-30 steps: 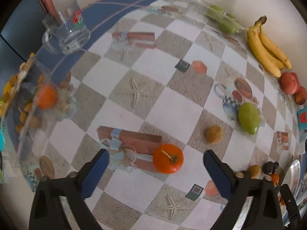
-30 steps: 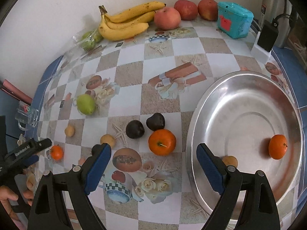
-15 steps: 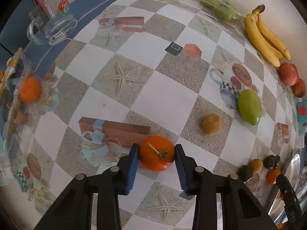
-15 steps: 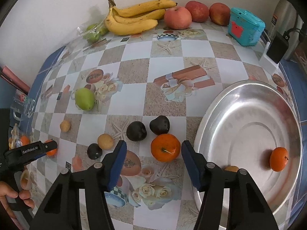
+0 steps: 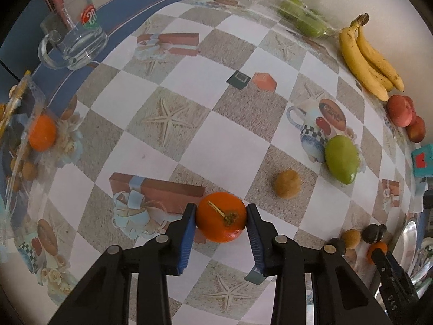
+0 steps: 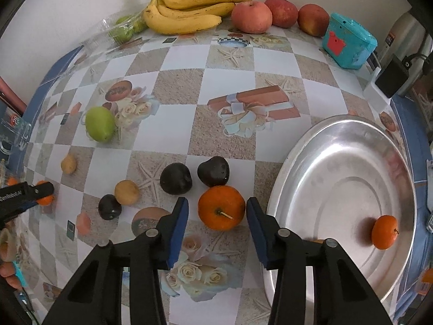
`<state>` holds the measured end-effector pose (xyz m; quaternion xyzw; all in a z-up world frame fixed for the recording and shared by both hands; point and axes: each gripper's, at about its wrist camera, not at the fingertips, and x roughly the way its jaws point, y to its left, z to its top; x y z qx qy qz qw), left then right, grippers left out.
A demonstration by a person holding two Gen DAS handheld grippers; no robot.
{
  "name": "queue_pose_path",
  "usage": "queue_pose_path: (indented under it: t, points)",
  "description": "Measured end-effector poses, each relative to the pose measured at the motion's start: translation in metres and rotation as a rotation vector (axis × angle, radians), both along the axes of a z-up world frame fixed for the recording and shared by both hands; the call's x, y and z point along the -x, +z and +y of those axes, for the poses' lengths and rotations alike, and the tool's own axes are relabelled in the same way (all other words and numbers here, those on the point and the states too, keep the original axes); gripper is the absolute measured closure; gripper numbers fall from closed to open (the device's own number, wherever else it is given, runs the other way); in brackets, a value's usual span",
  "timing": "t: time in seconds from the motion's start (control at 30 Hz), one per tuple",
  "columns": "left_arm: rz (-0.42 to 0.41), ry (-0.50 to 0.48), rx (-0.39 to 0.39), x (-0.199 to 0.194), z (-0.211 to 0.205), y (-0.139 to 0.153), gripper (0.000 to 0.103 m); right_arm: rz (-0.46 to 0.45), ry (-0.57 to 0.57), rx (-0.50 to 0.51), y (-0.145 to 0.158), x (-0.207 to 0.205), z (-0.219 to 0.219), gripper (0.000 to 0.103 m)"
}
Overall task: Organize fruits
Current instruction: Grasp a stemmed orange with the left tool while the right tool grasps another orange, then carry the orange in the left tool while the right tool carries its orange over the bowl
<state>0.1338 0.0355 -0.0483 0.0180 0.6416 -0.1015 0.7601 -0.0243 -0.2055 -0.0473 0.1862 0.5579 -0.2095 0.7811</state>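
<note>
Left gripper (image 5: 220,226): clamped on a tangerine (image 5: 221,216), both blue pads pressed to its sides, the fruit resting on the checked tablecloth (image 5: 205,146).
Right gripper (image 6: 215,218): jaws closing around a second tangerine (image 6: 221,207); right pad touches or nearly touches it, left pad stands apart with a visible gap, so no grip yet.
Steel tray (image 6: 338,168): at the right side of the table, just beside the right gripper's tangerine; one small tangerine (image 6: 384,232) lies in it near the far rim.
Bananas (image 6: 189,8): a bunch against the wall at the back.
Apples (image 6: 251,16): three red ones in a row beside the bananas.
Green mango (image 6: 99,124): alone on the cloth, left of centre.
Dark plums (image 6: 176,178): two just behind the right gripper's tangerine, a third smaller one further left.
Small tan fruits (image 6: 126,192): one next to the plums, another near the mango.
</note>
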Motion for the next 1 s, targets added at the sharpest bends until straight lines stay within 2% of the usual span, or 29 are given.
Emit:
queue_pose_path:
  t: [0.5,0.77,1.0]
  points:
    - [-0.027,-0.005,0.006,-0.001,-0.008,0.018,0.064,0.043,0.038,0.092,-0.003,-0.005,0.008,0.064]
    - [-0.045,-0.004,0.012,-0.001,-0.005,0.021,0.064,0.038,0.036,0.079,-0.003,-0.004,0.008,0.065]
    - [-0.072,-0.007,0.022,0.0,-0.007,0.031,0.064,-0.03,0.017,-0.015,0.004,0.0,0.004,0.066]
